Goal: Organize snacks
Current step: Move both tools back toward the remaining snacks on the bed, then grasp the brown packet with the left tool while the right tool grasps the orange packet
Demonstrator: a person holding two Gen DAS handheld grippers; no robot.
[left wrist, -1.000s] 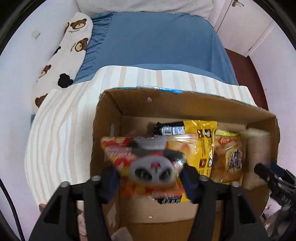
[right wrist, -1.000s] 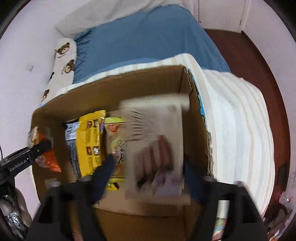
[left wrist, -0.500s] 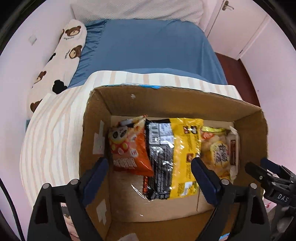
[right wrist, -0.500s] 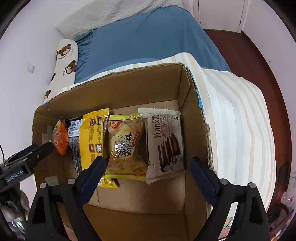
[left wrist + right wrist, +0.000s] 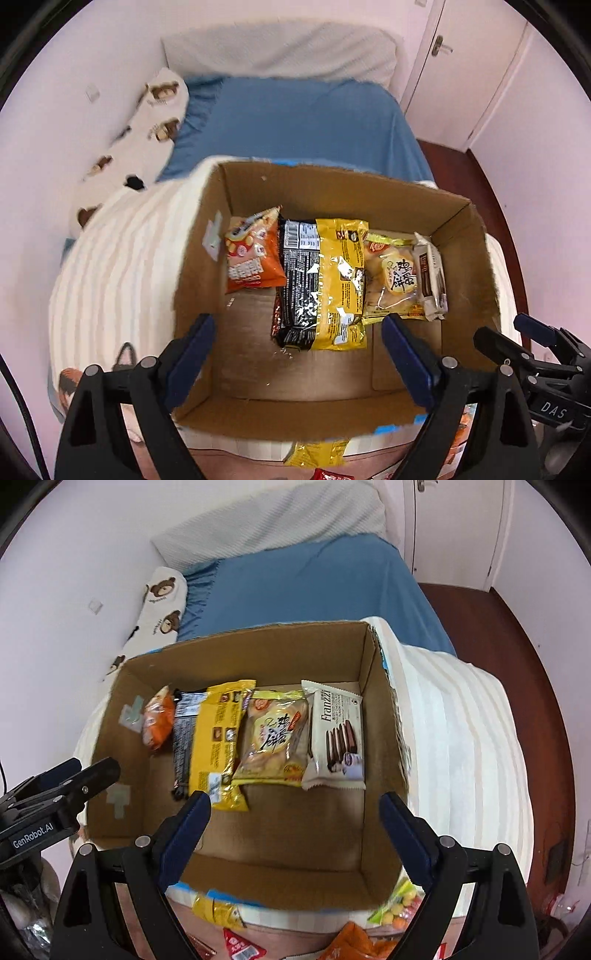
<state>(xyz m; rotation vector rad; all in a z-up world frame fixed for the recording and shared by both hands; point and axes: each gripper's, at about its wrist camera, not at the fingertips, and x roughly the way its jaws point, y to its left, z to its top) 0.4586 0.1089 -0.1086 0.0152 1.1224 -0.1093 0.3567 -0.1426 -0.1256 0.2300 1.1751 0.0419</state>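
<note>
Both grippers wide open, nothing between the jaws. Left gripper (image 5: pixel 295 354) above the near-left part of the cardboard box (image 5: pixel 369 192), tilted steeply down into it; right gripper (image 5: pixel 295 830) above the near-right part, same steep tilt. No contact with any packet.

Four snack packets inside the box, lying flat in one row against the far wall, long axes all running near-to-far, roughly parallel:
- Orange packet (image 5: pixel 253 254) at the left end, just beside the left wall, top edge toward the far wall, slightly skewed.
- Black-and-yellow packet (image 5: pixel 321 284) next, the longest, near end reaching furthest toward the grippers; overlaps the orange packet's right edge.
- Yellow biscuit packet (image 5: pixel 275 734) third, print reading sideways, edges touching both neighbours.
- White Franzzi wafer packet (image 5: pixel 338 734) at the right end, lettering running up the long axis, crimped ends near and far, close to the right wall.

Near half of the box floor bare cardboard.

Box sitting on a striped blanket (image 5: pixel 461 738) on a bed with a blue sheet (image 5: pixel 306 587); bear-print pillow (image 5: pixel 162 609) along the wall at left.

More loose packets (image 5: pixel 354 941) on the blanket outside the near wall of the box, partly hidden behind the gripper bodies; orientation cannot be told.
</note>
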